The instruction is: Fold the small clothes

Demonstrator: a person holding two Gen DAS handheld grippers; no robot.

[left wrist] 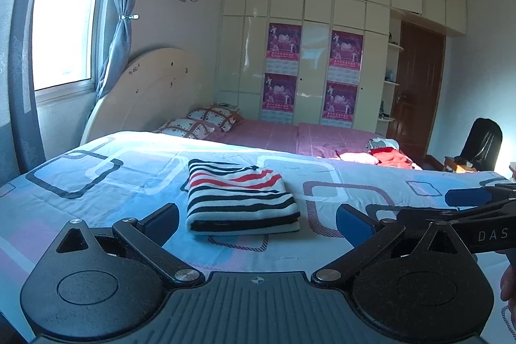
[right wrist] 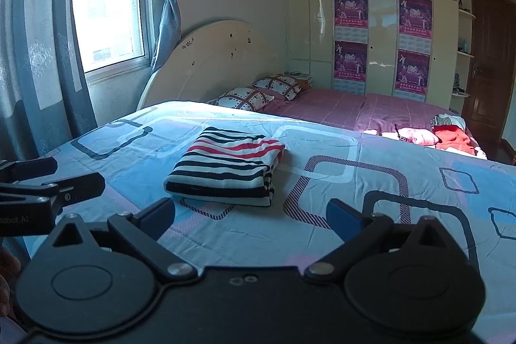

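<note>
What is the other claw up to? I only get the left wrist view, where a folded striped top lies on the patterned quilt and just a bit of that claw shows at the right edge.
Observer: The right claw is open wide with nothing between its fingers. The striped top lies ahead of it, untouched.
Operator: Is my own claw touching the top?
Observer: No. Seen from the side in the right wrist view, the left claw is off to the left of the top, with bare quilt between them.
Operator: How does the top's right side look?
Observer: The folded layers stack along that side, slightly uneven.
</note>
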